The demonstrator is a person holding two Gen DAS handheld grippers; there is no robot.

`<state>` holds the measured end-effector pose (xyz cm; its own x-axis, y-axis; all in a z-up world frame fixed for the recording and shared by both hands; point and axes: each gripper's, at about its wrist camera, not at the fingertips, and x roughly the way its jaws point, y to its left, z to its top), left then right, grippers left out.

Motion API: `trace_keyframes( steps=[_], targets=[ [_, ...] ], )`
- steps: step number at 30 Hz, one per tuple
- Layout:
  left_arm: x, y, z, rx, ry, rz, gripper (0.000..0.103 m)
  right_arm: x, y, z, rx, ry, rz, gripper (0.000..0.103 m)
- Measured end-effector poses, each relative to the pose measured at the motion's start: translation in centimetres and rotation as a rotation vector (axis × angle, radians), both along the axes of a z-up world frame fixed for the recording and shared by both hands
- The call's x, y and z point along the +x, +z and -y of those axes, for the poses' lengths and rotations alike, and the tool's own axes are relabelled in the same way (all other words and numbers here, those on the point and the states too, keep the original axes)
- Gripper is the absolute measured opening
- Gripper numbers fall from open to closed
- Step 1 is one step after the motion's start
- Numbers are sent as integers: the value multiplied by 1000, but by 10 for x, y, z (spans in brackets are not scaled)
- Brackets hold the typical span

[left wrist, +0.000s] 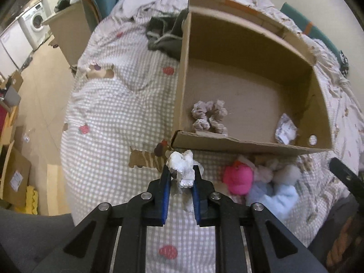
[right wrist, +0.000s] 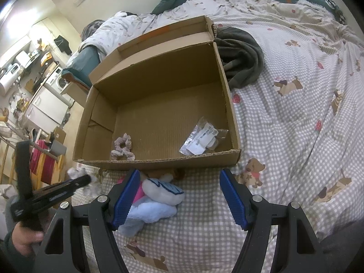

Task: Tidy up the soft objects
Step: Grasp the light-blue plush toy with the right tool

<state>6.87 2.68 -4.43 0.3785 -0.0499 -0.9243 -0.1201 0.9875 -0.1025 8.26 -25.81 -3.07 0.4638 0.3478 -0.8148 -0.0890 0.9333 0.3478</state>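
My left gripper (left wrist: 181, 175) is shut on a white frilly scrunchie (left wrist: 182, 166), held just before the near wall of an open cardboard box (left wrist: 227, 142) on the bed. In the box lie a beige scrunchie (left wrist: 209, 117) and a clear plastic packet (left wrist: 285, 129). My right gripper (right wrist: 179, 182) is open and empty over a pile of soft toys: a pink one (left wrist: 237, 178), a light blue one (right wrist: 150, 213) and a white one (right wrist: 163, 192). The box (right wrist: 159, 161), beige scrunchie (right wrist: 122, 145) and packet (right wrist: 202, 140) also show in the right wrist view.
The bed has a checked cover (left wrist: 113, 113) with dog prints. A dark grey garment (right wrist: 241, 54) lies beside the box's far corner. The bed's edge drops to the floor (left wrist: 41, 104) at the left, with boxes and a washing machine (left wrist: 36, 20) beyond.
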Motion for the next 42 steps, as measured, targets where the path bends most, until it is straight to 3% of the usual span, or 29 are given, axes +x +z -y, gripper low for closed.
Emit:
trace_keyframes(
  steps=[5,12,13,15,20,27,29,31,34,37,42],
  targets=[
    [-18,10,-7,-2,5,36,16,-4,-3,-2,38,26,-34,76],
    [-24,-3,-13,10,78,26,16,-12,-19,-27,109,144,-129,77],
    [-22,-5,-15,11,87,24,16,-13,-21,-33,107,165,-134,81],
    [-16,-9,-14,7,100,18,16,-17,-25,-47,82,207,-139,86],
    [-12,-18,-9,-14,93,-10,16,-18,-34,-78,-13,297,-126,86],
    [-15,-16,-9,-35,96,-9,16,-7,-62,-87,-103,306,-179,85],
    [-14,-17,-11,-42,100,-15,16,-7,-61,-88,-126,304,-154,73],
    [-13,-19,-11,-49,103,-24,16,-9,-59,-90,-180,318,-128,43],
    [-13,-19,-12,-52,106,-26,16,-10,-57,-85,-167,316,-124,30],
    [-13,-18,-14,-45,111,-18,16,-14,-48,-82,-159,323,-91,24],
    [-17,-13,-23,-61,143,-4,16,-33,-19,-76,-136,337,-50,23]
  ],
)
